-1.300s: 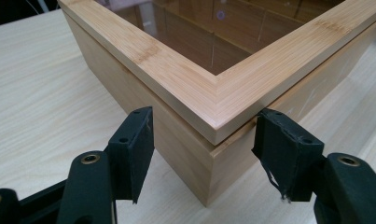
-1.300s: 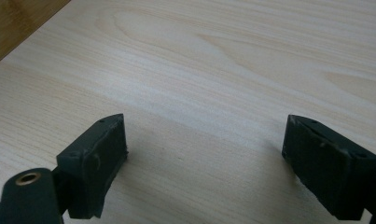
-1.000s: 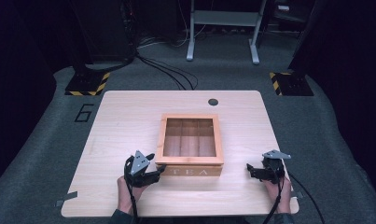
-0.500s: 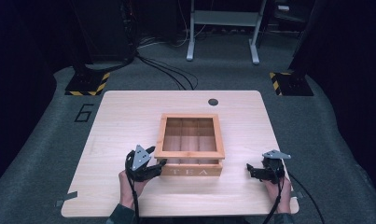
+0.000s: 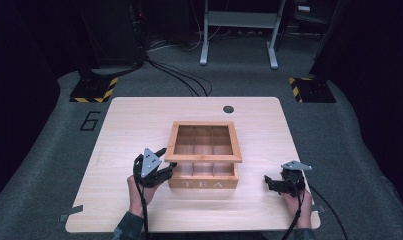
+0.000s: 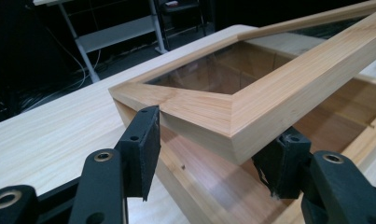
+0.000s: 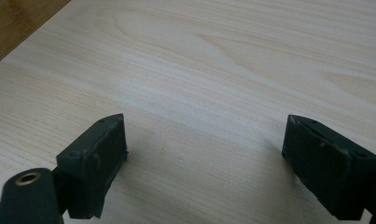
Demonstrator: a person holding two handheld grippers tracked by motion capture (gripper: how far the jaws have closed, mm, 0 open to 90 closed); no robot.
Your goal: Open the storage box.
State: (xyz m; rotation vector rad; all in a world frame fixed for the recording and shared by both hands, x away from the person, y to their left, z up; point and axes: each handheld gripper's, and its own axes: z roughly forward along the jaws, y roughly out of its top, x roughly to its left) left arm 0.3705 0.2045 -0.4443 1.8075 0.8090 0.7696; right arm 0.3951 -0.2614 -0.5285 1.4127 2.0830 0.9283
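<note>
Left gripper [image 5: 156, 167] fingers [image 6: 141, 140] spread wide, straddling the near-left corner of the tea box lid [image 6: 232, 109]; contact with the wood unclear. Lid [image 5: 204, 141] is glass-paned and raised off the tea box [image 5: 204, 176], tilted. Right gripper [image 5: 281, 184] fingers [image 7: 99, 156] spread wide, nothing between them, low over bare table right of the box. Box compartments partly hidden by lid; contents unreadable. One light wood table [image 5: 134, 125], one round dark grommet [image 5: 228, 109] beyond the box. Dark room, grey floor, cables [image 5: 179, 80], two hazard-striped bases [image 5: 93, 90].
</note>
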